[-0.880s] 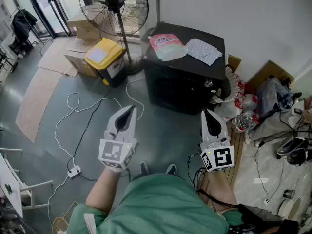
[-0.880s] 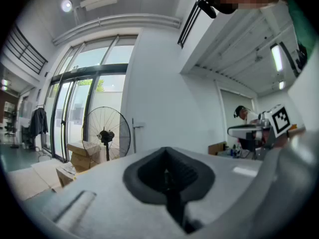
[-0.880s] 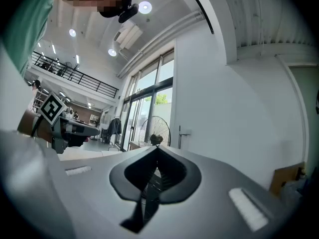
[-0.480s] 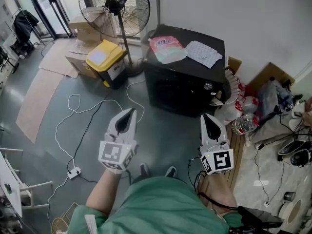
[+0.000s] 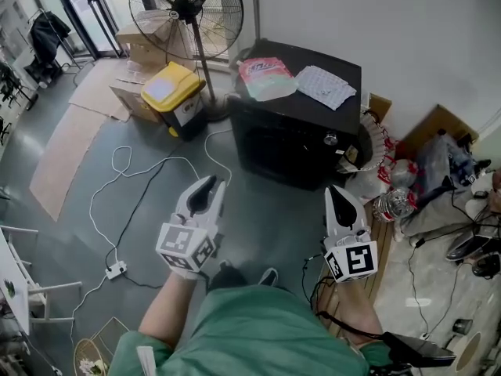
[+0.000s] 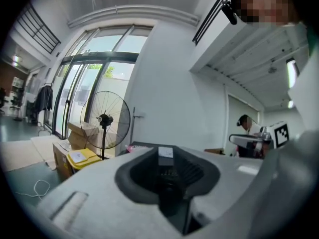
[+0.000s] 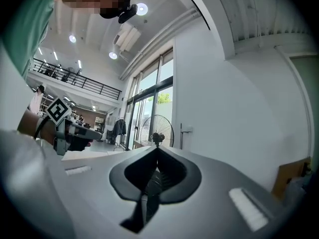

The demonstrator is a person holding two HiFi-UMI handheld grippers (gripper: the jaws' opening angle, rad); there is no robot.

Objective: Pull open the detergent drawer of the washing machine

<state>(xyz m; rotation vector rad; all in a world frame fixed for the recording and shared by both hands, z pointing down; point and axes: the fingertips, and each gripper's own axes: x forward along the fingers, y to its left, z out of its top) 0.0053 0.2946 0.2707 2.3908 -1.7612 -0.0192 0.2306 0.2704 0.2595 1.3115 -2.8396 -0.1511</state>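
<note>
The black washing machine [image 5: 293, 143] stands against the wall, with a pink detergent bag [image 5: 266, 77] and a patterned cloth [image 5: 326, 84] on its top. A small knob [image 5: 331, 139] shows on its front upper right; I cannot make out the drawer itself. My left gripper [image 5: 207, 183] [image 6: 166, 156] is held level well short of the machine, its jaws slightly open with nothing between them. My right gripper [image 5: 337, 193] [image 7: 157, 151] is level too, at the same distance from the machine's right corner, shut and holding nothing.
A standing fan [image 5: 188, 6], a yellow bin [image 5: 174, 92] and cardboard boxes [image 5: 129, 92] stand left of the machine. White cables [image 5: 117, 202] and a power strip [image 5: 115, 270] lie on the grey floor. Bottles [image 5: 391, 202], bags and clutter crowd the right side.
The head view has shifted slightly, so the scene sits a little further right. Both grippers keep about the same place in front of the body.
</note>
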